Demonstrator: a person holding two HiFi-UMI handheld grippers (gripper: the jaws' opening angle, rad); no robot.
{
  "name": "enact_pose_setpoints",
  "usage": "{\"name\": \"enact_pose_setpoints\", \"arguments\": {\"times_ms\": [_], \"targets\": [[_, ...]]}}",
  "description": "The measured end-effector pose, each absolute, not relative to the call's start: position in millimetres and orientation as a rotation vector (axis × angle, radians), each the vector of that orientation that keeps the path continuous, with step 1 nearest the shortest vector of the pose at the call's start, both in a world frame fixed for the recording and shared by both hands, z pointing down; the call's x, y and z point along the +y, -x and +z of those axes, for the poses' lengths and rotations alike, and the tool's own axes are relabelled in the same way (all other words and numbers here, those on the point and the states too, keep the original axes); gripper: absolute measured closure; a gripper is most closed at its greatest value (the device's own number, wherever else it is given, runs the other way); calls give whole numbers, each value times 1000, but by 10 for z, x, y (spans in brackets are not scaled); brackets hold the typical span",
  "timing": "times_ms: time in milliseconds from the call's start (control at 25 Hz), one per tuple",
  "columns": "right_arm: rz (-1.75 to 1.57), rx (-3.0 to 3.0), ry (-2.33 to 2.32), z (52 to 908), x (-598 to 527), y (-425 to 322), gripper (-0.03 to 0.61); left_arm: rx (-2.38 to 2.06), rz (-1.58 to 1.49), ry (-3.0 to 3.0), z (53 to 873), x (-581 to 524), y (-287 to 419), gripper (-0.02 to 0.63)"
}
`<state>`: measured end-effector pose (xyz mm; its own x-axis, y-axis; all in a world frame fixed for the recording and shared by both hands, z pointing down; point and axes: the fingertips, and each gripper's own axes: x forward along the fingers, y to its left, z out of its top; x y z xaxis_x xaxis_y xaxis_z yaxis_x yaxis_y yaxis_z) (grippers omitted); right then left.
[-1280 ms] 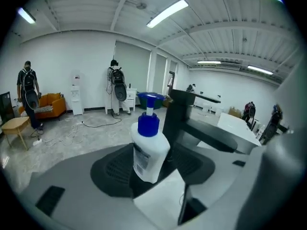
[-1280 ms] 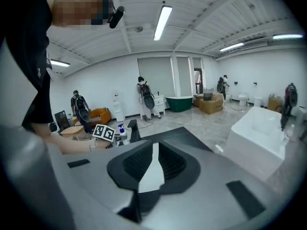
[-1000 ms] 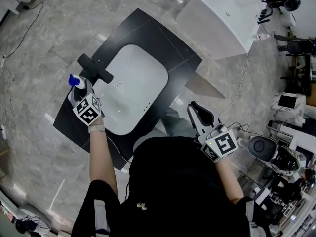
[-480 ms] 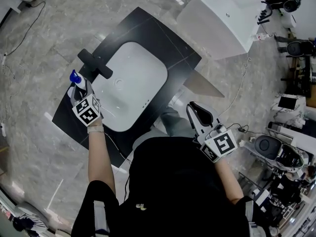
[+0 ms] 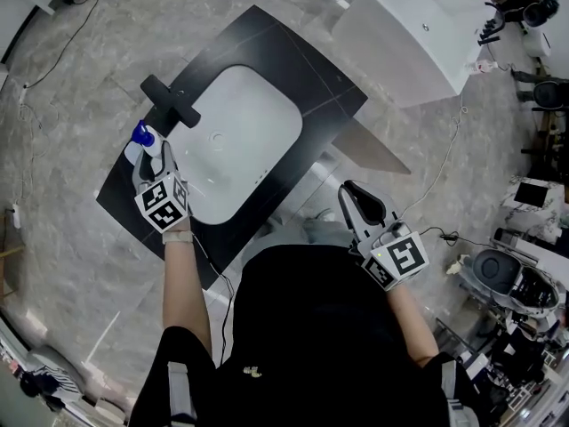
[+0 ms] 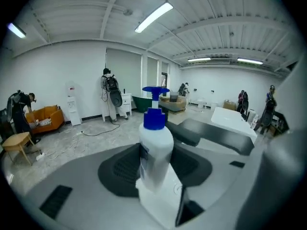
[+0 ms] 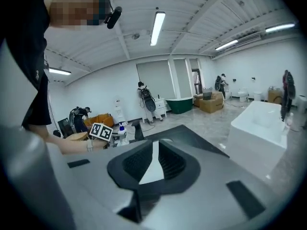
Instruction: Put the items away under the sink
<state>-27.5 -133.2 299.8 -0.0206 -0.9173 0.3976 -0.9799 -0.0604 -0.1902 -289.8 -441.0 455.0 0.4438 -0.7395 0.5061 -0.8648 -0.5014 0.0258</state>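
Observation:
A white bottle with a blue pump top [image 5: 142, 139] stands upright between the jaws of my left gripper [image 5: 151, 156], which is shut on it. It is over the left end of the black counter [image 5: 267, 47], just in front of the black faucet [image 5: 171, 102]. In the left gripper view the bottle [image 6: 156, 147] fills the middle, pinched low on its body by the left gripper [image 6: 156, 178]. My right gripper [image 5: 354, 196] hangs off the counter's right front, near my body, shut on nothing; the right gripper [image 7: 154, 150] shows only a thin sliver between its pads.
A white basin [image 5: 240, 140] is set in the counter. A grey panel [image 5: 369, 149] juts out below the counter's right side. A white tub [image 5: 418, 25] stands at the far right on the marble floor [image 5: 71, 78]. Cables and equipment [image 5: 507, 283] lie at the right.
The head view has shifted a little. My left gripper still holds the bottle by the faucet, drawn slightly toward me. The right gripper has barely moved.

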Motion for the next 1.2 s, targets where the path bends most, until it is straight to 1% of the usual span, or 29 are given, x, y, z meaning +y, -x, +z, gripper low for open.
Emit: {"name": "enact_pose_setpoints", "arguments": {"times_ms": [280,440,800,1200], "targets": [[621,-2107,-2112,2945,-840,-155,525,-1437,618,-2457,4165,-3837,2614,410],[613,-2133,-2152,2933,-524,-472,525,-1423,602,-2496,3988,-3410,2332,410],[606,-2196,-2217,2977,338,-971,523,-1325,589,-2579,3721,-2315,1525,410],[623,-2151,-2325,3177,1333,-1436,523,-1069,613,-2686,3708,-1169,430,410]]}}
